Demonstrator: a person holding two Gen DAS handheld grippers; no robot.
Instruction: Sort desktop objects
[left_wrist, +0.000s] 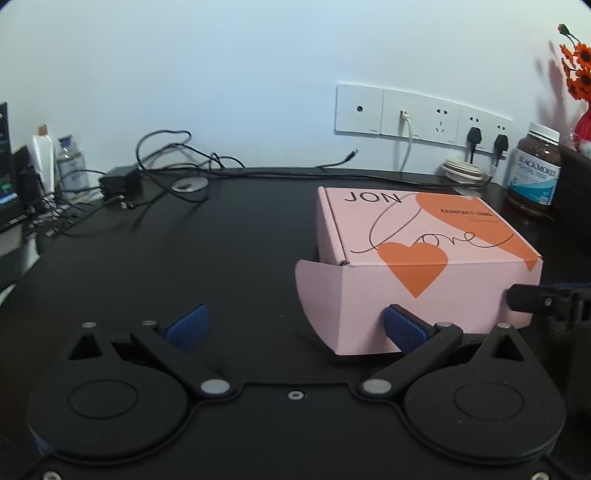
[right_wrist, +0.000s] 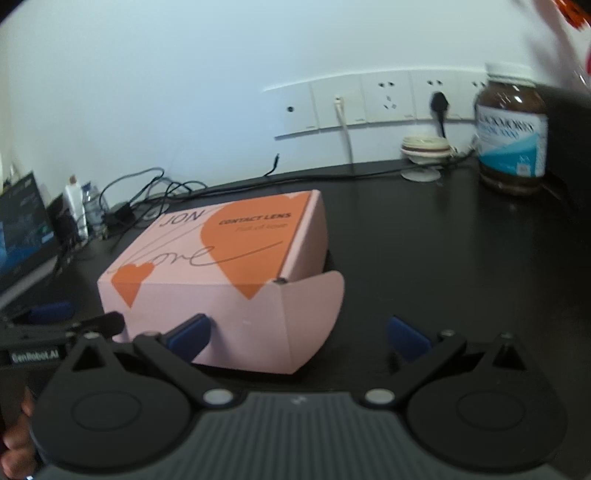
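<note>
Closest to you, both hand-held grippers are spread wide and holding nothing. Your left hand-held gripper (left_wrist: 295, 326) has its right pad touching or just short of the front face of the pink box (left_wrist: 417, 266), can't tell which; its left pad is over bare tabletop (left_wrist: 221, 240). Your right hand-held gripper (right_wrist: 297, 332) mirrors that, left pad at the box front, right pad in open air.

So the box sits between the two, on the tabletop, with a side flap (left_wrist: 317, 295) sticking out on each end.

My guess at the risks: squeeze from either side and you crush those flaps, or the light cardboard skids back toward the supplement jar (left_wrist: 535, 170) and the cables (left_wrist: 166, 162) further out.
</note>
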